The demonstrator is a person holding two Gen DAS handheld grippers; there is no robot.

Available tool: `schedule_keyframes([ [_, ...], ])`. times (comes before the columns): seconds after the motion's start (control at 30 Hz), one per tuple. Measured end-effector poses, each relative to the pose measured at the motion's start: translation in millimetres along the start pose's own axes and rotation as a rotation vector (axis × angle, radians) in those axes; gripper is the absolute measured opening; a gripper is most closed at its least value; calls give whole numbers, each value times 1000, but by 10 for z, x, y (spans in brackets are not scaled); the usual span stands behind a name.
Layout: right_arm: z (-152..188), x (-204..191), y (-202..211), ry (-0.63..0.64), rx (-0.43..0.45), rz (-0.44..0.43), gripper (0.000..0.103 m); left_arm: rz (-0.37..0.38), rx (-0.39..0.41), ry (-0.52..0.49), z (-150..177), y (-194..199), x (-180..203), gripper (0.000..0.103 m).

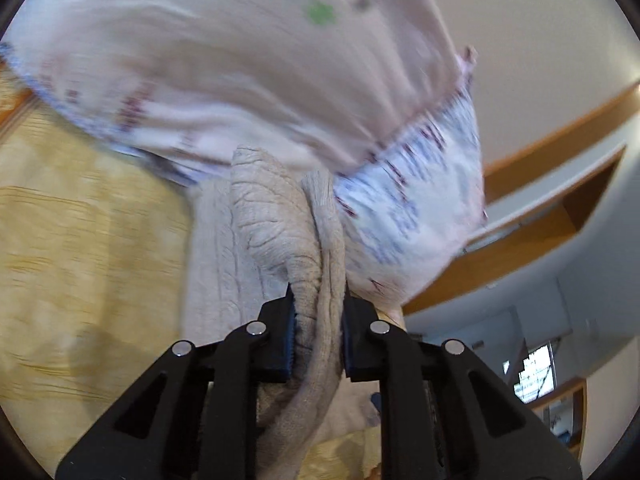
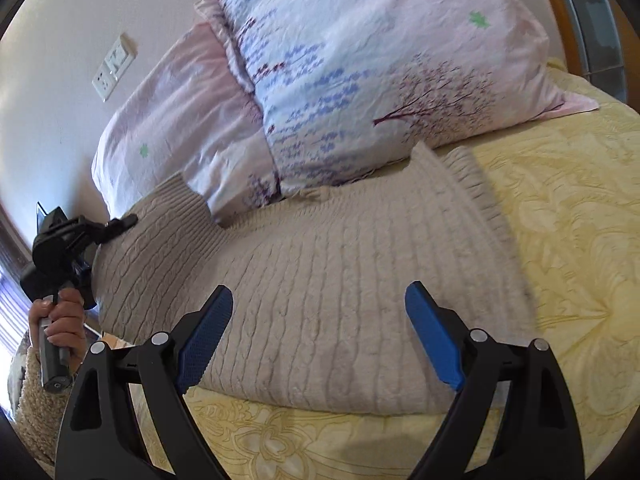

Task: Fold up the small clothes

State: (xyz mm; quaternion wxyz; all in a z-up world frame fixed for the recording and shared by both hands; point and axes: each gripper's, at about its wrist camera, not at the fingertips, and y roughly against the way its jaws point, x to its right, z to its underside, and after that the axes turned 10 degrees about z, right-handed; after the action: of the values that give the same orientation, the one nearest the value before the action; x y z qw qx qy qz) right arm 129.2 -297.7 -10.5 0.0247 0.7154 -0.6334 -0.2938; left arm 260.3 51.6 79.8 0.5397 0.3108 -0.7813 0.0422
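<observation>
Sweater point(image 1: 280, 232) pinched in left claw point(image 1: 318, 344), right claw point(image 2: 320, 332) agape

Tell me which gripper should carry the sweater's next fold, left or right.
Left. The left gripper is already shut on a bunched part of the beige sweater; the right gripper hangs open above it, holding nothing.

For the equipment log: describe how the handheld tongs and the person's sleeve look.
Both tongs, left and right, have black triangular cut-out arms with silver pivot pins and blue ribbed pads. The left one's handle is silver below a black body. The sleeve is cream, nubbly knit.
</observation>
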Motion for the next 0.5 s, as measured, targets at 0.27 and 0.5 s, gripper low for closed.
schedule_keyframes([
  [0.27,-25,235,76,-31,20,25,90,76,-103,-45,288,-693,427,16],
  [0.5,-66,459,128,-100,27,17,90,74,-291,-1,787,-1475,405,19],
])
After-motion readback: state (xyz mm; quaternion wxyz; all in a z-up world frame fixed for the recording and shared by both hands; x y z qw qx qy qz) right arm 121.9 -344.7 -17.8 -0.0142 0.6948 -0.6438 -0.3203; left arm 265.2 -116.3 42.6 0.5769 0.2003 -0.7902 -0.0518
